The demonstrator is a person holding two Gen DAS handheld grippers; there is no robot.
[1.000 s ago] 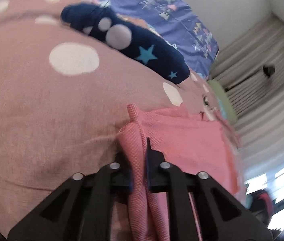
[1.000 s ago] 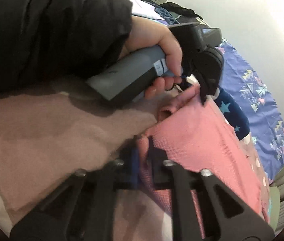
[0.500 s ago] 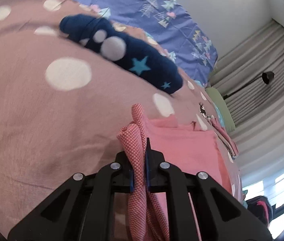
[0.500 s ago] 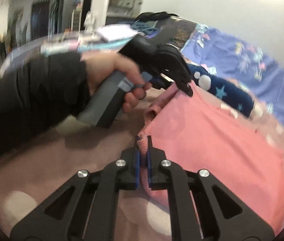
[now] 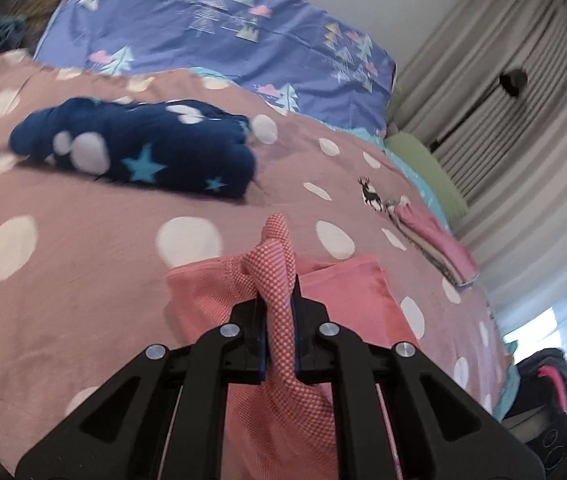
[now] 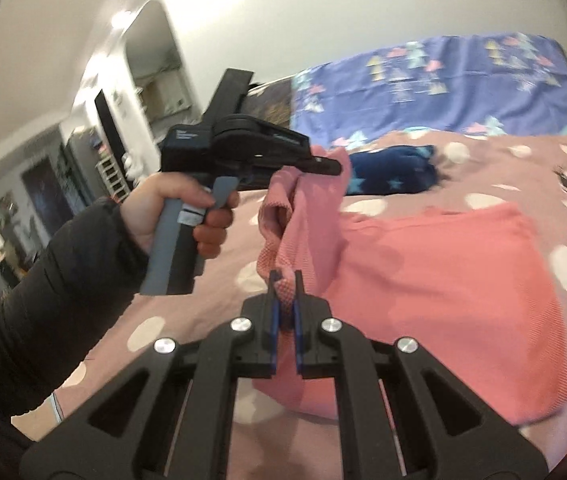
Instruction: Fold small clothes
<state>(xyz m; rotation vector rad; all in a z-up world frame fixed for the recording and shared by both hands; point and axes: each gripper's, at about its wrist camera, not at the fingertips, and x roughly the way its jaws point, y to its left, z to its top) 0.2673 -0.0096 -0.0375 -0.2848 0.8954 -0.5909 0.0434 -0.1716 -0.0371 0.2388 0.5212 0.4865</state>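
A: Pink garment (image 6: pixel 443 276) — where is it?
B: Partly flat on the polka-dot bedspread (image 5: pixel 83 280), with one edge lifted off it.
A: The tools?
B: The left tool (image 5: pixel 279 320) is clenched on a bunched fold of the cloth; the right tool (image 6: pixel 285 300) pinches another corner.
A: Anything else on the bed?
B: A navy star-print garment (image 5: pixel 143 152) lies beyond, a folded stack (image 5: pixel 435 244) to the right, and a blue tree-print pillow (image 5: pixel 223 28) behind.
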